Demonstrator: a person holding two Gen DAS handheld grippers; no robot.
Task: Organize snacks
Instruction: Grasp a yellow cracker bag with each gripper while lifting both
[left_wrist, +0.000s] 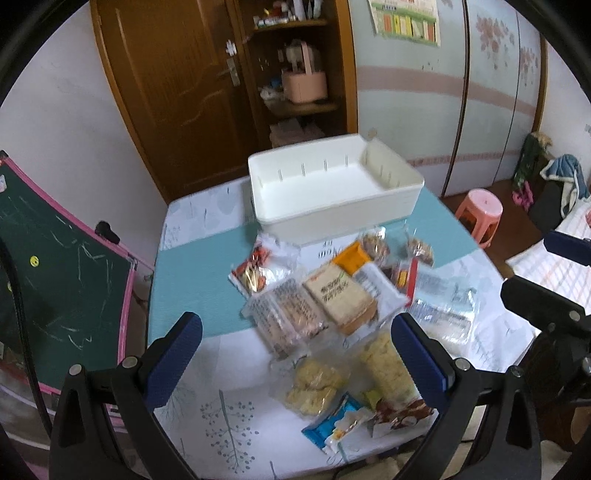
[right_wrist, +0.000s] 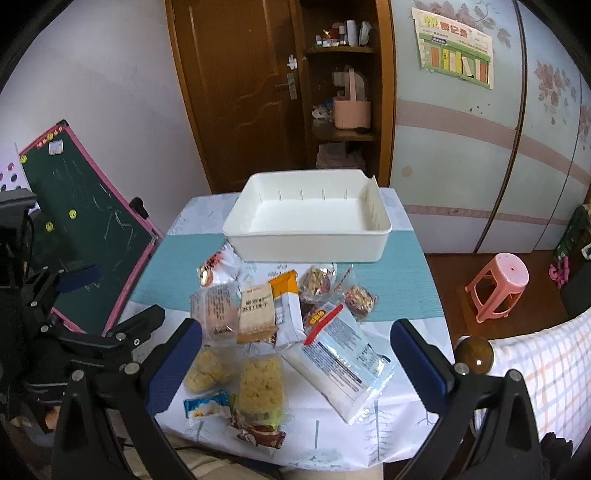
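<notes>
An empty white plastic bin (left_wrist: 399, 201) (right_wrist: 306, 247) stands at the far side of the table. Several snack packets lie in a heap before it: a beige cracker pack (left_wrist: 341, 295) (right_wrist: 256, 310), a clear pack with a red strip (right_wrist: 341, 362), yellow rice-cake packs (left_wrist: 388, 365) (right_wrist: 260, 382), a blue-white wrapper (left_wrist: 332, 424) (right_wrist: 205, 404). My left gripper (left_wrist: 295, 354) is open above the near packets, holding nothing. My right gripper (right_wrist: 295, 362) is open over the heap, empty. The left gripper also shows at the left in the right wrist view (right_wrist: 85, 291).
The table carries a teal runner (left_wrist: 192, 280) on a white printed cloth (right_wrist: 373, 439). A green chalkboard with a pink frame (left_wrist: 55, 280) (right_wrist: 92, 229) leans at the left. A pink stool (left_wrist: 480, 212) (right_wrist: 498, 284) stands on the floor at the right. A wooden door and shelves stand behind.
</notes>
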